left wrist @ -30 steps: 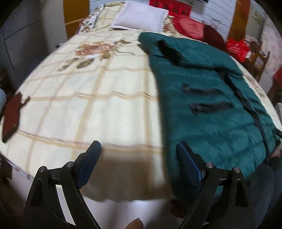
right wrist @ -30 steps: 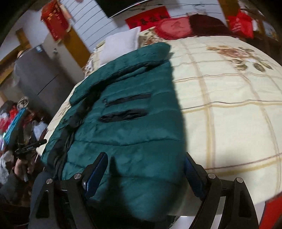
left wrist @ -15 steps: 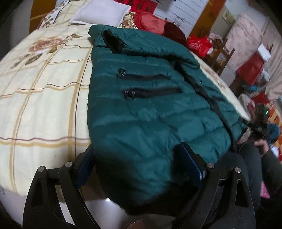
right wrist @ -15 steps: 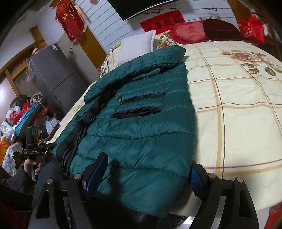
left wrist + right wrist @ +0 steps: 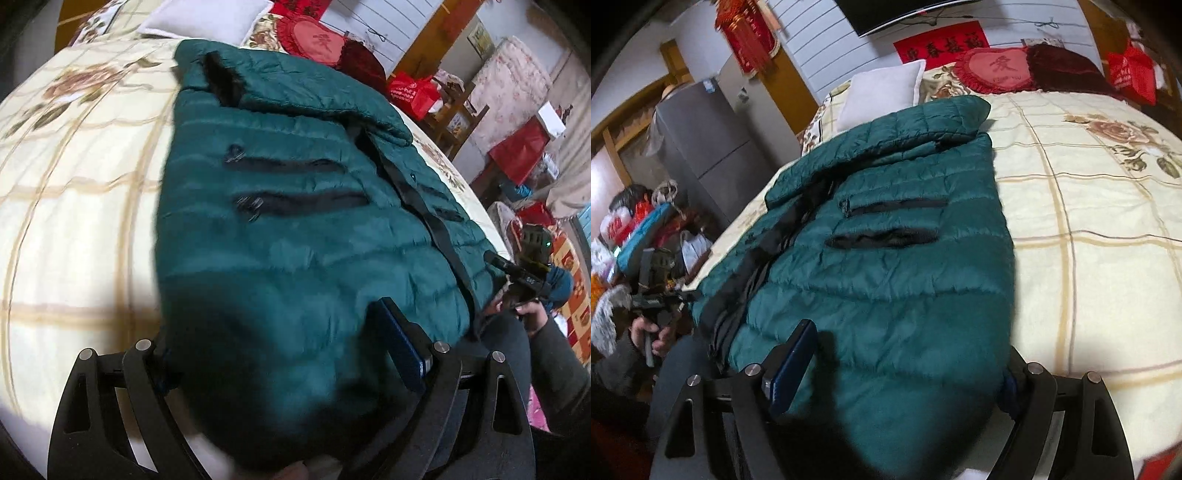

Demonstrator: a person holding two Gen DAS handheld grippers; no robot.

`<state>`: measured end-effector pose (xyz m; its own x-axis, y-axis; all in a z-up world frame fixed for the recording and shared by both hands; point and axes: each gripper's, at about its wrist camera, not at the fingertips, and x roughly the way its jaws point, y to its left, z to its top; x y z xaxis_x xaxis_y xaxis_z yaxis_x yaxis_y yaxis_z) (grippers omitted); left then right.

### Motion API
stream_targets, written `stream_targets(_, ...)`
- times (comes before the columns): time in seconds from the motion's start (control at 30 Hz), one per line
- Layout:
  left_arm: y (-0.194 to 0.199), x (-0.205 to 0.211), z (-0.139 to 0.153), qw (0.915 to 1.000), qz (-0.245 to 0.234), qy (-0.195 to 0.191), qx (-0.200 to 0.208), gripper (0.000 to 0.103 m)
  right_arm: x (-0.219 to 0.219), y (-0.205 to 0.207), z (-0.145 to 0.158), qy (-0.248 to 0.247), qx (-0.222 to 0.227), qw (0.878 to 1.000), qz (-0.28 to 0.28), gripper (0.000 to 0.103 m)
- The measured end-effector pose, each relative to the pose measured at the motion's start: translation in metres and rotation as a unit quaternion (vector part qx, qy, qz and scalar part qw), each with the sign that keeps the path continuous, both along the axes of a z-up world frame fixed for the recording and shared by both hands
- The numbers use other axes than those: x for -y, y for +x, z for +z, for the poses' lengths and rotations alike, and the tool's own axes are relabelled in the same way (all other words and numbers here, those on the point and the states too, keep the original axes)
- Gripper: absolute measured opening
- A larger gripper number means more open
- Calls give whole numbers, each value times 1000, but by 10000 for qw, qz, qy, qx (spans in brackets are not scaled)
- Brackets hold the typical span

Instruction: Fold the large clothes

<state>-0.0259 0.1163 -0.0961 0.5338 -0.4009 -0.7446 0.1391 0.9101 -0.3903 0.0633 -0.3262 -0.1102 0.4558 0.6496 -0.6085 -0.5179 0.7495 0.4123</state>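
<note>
A dark green quilted jacket (image 5: 295, 229) lies front up on the bed, with two black pocket zips and a black front placket. Its near hem bulges up between the fingers of my left gripper (image 5: 275, 332), which stands wide open. The jacket hides that gripper's left finger, and its right blue pad (image 5: 402, 347) rests against the fabric. In the right wrist view the same jacket (image 5: 886, 258) fills the middle. My right gripper (image 5: 908, 343) is also wide open over the hem, with its left pad (image 5: 792, 365) showing and its right finger mostly behind the fabric.
The bed has a cream checked spread with roses (image 5: 74, 192) (image 5: 1108, 240). A white pillow (image 5: 882, 92) and red cushions (image 5: 997, 68) lie at its head. A hand holding a black device (image 5: 524, 284) (image 5: 650, 306) is beside the bed. Bags and furniture crowd the floor.
The left wrist view has swung from the bare bedspread across to the jacket, whose hem now sits between its fingers. The right gripper has stayed over the hem.
</note>
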Motion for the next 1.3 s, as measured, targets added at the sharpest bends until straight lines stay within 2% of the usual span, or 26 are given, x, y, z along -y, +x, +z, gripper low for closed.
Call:
stream_targets(0.17, -8, 1, -1, 9998, -128, 130, 45, 91, -2, -5, -2, 28, 148, 9999, 10, 83)
stream_targets(0.33, -16, -11, -4, 9997, -47, -182, 132, 93, 7, -20, -3, 184, 151, 9996, 158, 83)
stream_targets(0.4, -11, -6, -4, 9997, -11, -238, 68, 102, 6, -14, -3, 268, 114, 9994, 185, 70)
stream_targets(0.43, -10, -3, -3, 9999, 39, -154, 53, 102, 4, -9, -4, 325, 70, 9993, 161, 68)
stream_targets(0.53, -13, 5, -3, 9998, 163, 39, 82, 102, -3, -4, -5, 229, 145, 9996, 89, 68)
stream_targets(0.63, -23, 3, -5, 9991, 241, -51, 333, 102, -4, -10, -4, 54, 232, 9997, 35, 67)
stream_targets(0.73, -29, 0, -7, 9981, 354, -166, 481, 102, -2, -15, -3, -6, 151, 9999, -42, 68)
stream_targets(0.9, -31, 3, -7, 9971, 526, -35, 553, 102, 0, -14, 0, -26, -124, 9998, -134, 66)
stream_targets(0.93, -33, -1, -7, 9957, 731, -109, 567, 99, -1, -14, 1, -65, -111, 9998, -156, 64)
stream_targets(0.97, -34, -3, -7, 9947, 845, -137, 566, 87, -1, -15, 1, -150, -71, 9996, -211, 58)
stream_targets(1.0, -35, -7, -7, 9932, 1014, -153, 556, 66, -1, -17, 1, -190, -48, 9995, -254, 51)
stream_targets(1.03, -34, -12, -9, 9916, 1183, -111, 509, 56, 1, -18, 0, -165, -55, 9994, -300, 47)
stream_targets(1.07, -33, -16, -10, 9905, 1286, -99, 466, 43, 5, -18, -1, -93, -85, 9993, -349, 37)
stream_targets(1.1, -33, -18, -10, 9905, 1303, -168, 418, 40, 7, -19, -3, -45, -91, 9992, -388, 31)
stream_targets(1.17, -32, -16, -9, 9916, 1237, -154, 352, 39, 7, -22, -5, 28, -53, 9992, -398, 27)
stream_targets(1.3, -31, -12, -6, 9949, 830, -412, 410, 39, 3, -28, -3, 160, 125, 9988, -446, 27)
